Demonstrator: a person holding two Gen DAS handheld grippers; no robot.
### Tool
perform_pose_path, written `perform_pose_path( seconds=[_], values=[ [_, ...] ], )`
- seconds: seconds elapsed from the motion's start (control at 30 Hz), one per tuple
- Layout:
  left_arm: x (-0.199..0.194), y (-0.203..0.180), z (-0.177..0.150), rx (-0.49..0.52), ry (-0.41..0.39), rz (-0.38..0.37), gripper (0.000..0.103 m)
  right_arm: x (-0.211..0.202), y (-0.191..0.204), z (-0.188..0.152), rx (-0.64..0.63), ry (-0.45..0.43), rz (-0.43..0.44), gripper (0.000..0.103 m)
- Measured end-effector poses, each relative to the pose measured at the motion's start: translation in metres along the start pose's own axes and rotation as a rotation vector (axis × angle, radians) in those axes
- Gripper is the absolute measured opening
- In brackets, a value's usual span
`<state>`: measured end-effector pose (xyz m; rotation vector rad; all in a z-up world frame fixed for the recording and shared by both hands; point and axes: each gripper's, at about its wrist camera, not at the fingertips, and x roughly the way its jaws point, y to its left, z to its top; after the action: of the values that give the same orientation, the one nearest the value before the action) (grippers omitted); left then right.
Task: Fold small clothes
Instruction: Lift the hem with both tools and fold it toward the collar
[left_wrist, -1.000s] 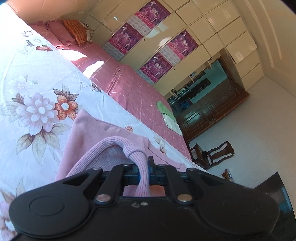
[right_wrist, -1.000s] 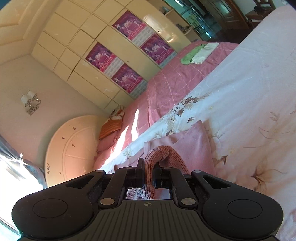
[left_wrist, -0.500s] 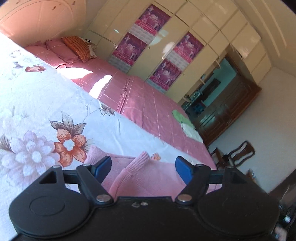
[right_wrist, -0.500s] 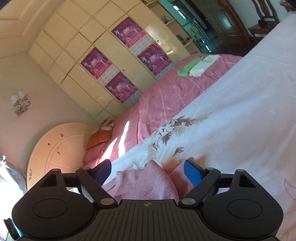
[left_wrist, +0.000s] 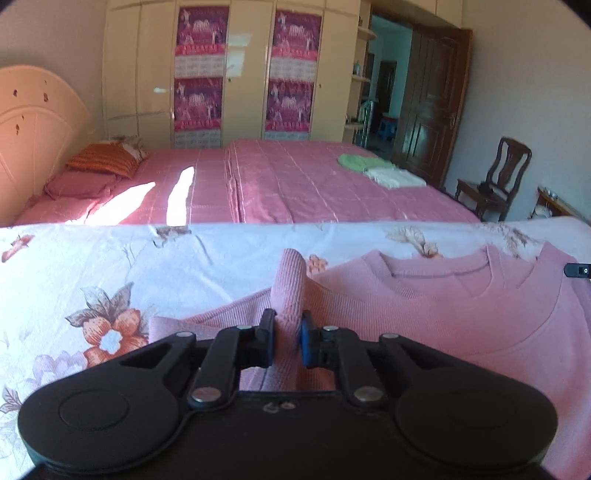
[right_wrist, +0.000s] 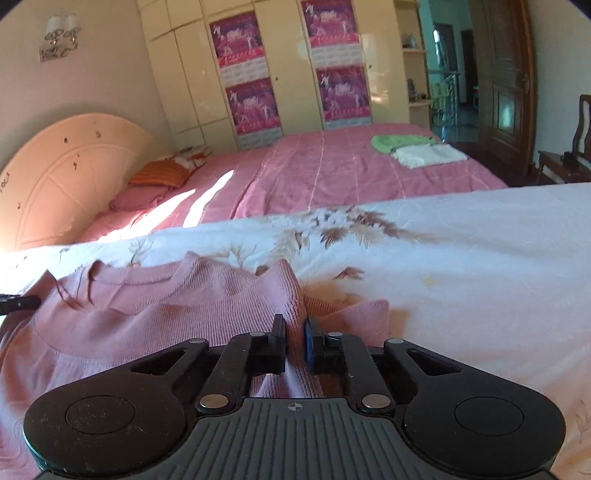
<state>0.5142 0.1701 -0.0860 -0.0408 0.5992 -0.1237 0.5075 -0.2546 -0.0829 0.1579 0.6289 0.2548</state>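
A small pink knit sweater (left_wrist: 443, 317) lies flat on the white floral bedsheet (left_wrist: 110, 266), neckline toward the far edge. My left gripper (left_wrist: 286, 332) is shut on a pinched ridge of fabric at the sweater's left shoulder. The sweater shows in the right wrist view (right_wrist: 147, 314) too. My right gripper (right_wrist: 294, 338) is shut on a raised fold at its right shoulder. A tip of the other gripper shows at the right edge of the left wrist view (left_wrist: 578, 270) and at the left edge of the right wrist view (right_wrist: 18, 303).
Beyond the floral sheet lies a pink quilted bed (left_wrist: 295, 184) with folded green and white clothes (left_wrist: 376, 170) and pillows (left_wrist: 99, 162) by the headboard. Wardrobes (left_wrist: 240, 74), a dark door and a wooden chair (left_wrist: 495, 181) stand at the back and right.
Both grippers let go of the sweater half a second ago and opened. They have now shut on new folds at the shoulders, and both views have levelled out.
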Motion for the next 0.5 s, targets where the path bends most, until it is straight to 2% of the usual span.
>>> perform_pose_path(
  seconds=[0.07,0.13,0.2,0.3,0.33,0.43,0.47,0.5],
  values=[
    [-0.024,0.002,0.001,-0.06,-0.122,-0.024,0.012,-0.014,0.003,0.0,-0.016,-0.075,-0.012,0.009],
    [-0.032,0.006,0.005,-0.099,-0.157,-0.007,0.012,-0.019,0.005,0.001,-0.031,-0.114,-0.035,0.009],
    [-0.023,0.013,0.007,-0.14,-0.135,0.029,0.012,-0.008,0.003,0.002,-0.024,-0.082,-0.057,0.009],
    [0.013,0.017,0.003,-0.134,0.02,0.074,0.013,0.026,-0.004,-0.004,0.019,0.051,-0.073,0.009],
    [0.021,0.016,-0.002,-0.122,0.057,0.084,0.014,0.031,-0.002,-0.008,0.014,0.058,-0.086,0.009],
    [0.02,0.017,-0.002,-0.124,0.046,0.106,0.024,0.029,0.002,-0.008,-0.002,0.055,-0.109,0.009],
    [0.018,0.018,-0.002,-0.128,0.041,0.101,0.032,0.028,0.002,-0.008,-0.005,0.055,-0.105,0.009],
    [0.014,0.022,-0.003,-0.144,0.031,0.101,0.04,0.027,0.001,-0.007,-0.003,0.058,-0.099,0.018]
  ],
)
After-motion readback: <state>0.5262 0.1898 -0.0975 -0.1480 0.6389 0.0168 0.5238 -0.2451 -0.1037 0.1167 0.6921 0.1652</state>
